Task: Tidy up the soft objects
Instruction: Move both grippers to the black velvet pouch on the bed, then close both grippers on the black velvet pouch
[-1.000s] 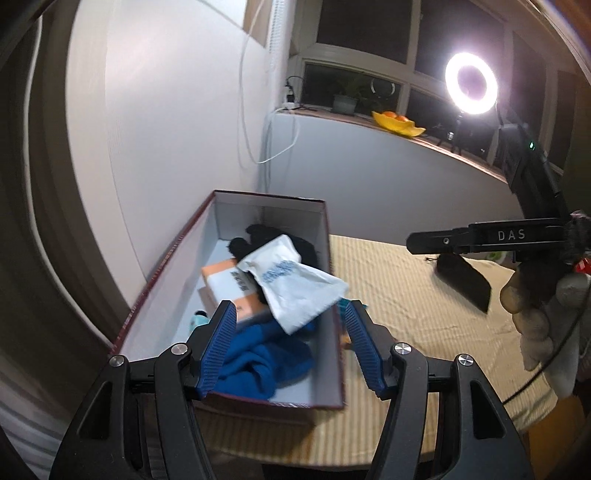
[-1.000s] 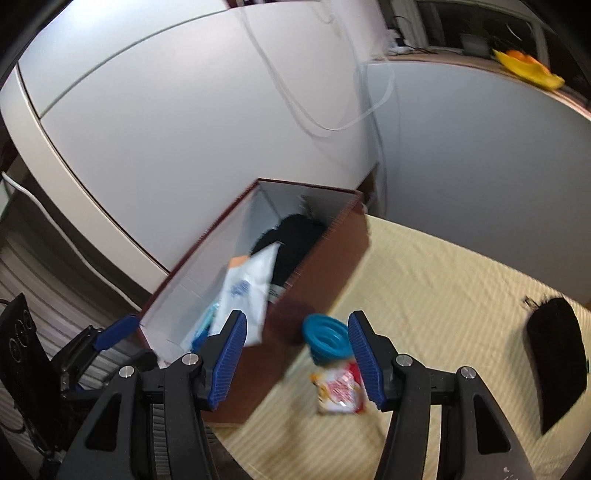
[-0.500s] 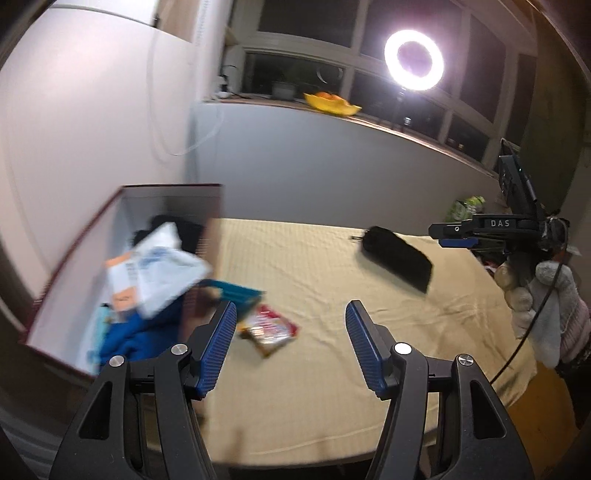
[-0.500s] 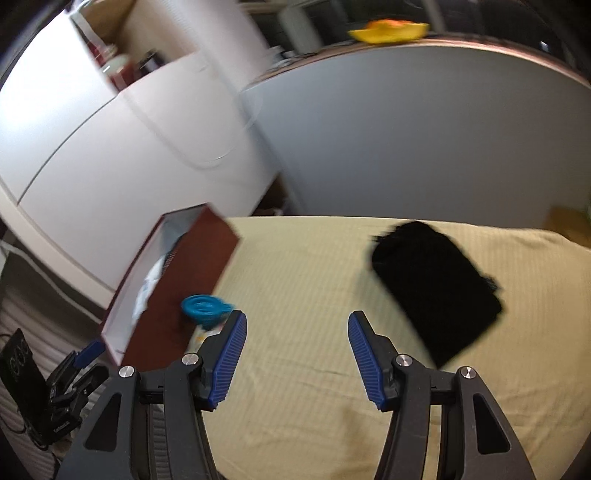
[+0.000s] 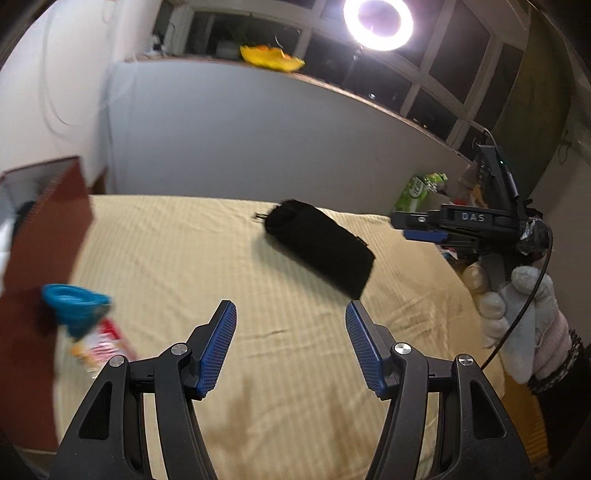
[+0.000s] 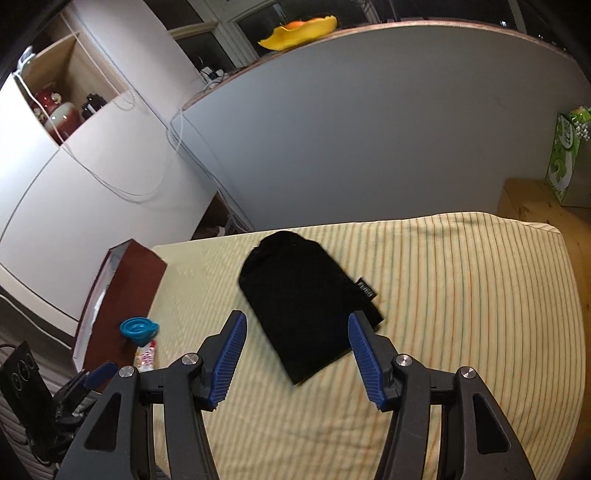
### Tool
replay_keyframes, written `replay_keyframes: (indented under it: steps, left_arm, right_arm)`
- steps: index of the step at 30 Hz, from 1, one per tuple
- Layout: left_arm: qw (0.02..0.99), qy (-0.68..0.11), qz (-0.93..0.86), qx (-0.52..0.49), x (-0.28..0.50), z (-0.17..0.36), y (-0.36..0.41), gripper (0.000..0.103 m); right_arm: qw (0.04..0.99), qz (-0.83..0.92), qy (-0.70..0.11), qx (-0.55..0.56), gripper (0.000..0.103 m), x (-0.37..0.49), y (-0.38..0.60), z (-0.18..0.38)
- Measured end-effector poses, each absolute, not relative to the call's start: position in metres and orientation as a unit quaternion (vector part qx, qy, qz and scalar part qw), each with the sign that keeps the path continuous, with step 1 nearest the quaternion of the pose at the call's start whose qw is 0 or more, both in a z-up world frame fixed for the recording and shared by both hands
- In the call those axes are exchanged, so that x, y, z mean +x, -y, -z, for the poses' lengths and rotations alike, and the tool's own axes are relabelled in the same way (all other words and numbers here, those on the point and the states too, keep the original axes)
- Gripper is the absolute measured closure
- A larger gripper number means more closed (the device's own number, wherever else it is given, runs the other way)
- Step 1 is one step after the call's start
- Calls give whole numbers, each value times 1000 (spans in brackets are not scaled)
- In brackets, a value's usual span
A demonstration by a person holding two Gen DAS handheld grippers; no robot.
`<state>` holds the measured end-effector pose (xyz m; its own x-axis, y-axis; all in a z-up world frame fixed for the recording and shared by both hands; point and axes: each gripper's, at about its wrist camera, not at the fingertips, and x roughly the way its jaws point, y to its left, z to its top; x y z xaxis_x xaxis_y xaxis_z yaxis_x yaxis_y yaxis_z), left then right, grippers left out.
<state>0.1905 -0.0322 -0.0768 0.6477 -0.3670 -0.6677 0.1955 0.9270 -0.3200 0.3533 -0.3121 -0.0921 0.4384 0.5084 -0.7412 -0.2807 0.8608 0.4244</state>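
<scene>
Black pouch (image 6: 308, 302): soft and dark, lying flat on the striped yellow cloth (image 6: 461, 295) that covers the tabletop, a small label at one edge; nothing touches it.
Right hand-held gripper (image 6: 297, 354): jaws apart with nothing clamped; in its own view the near end of the pouch shows between the blue pads (image 6: 228, 354), and whether the fingers hang above the pouch or reach down to it cannot be told.
Left hand-held gripper (image 5: 291, 347): jaws apart and empty over bare cloth, the pouch lying beyond its tips.
Right hand (image 5: 517, 317): gloved in light fabric, gripping the handle of its tool at the right edge of the left view.
Red-brown box (image 6: 122, 295): standing open at the left end of the tabletop, well apart from the pouch; its contents barely show.
Blue collapsible funnel (image 6: 138, 328): just beside the box wall, blurred in the left view.
Snack packet (image 6: 146, 356): red and white, lying against the funnel on the cloth.
Ring light (image 5: 377, 18): lit, above the window ledge.
Yellow dish (image 6: 299, 31): on the ledge behind the tabletop.
</scene>
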Motion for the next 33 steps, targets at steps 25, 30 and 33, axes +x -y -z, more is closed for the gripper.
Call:
replay_keyframes:
  steps: [25, 30, 33]
  left_arm:
    - [857, -458, 171, -163, 299, 143, 94, 42]
    - [859, -454, 173, -164, 299, 143, 100, 51]
    - [860, -451, 168, -167, 297, 144, 100, 56]
  right_arm:
    - [784, -293, -530, 135, 50, 429, 290, 162]
    - [779, -301, -533, 138, 54, 420, 289, 162]
    - [784, -293, -530, 134, 61, 413, 287, 159]
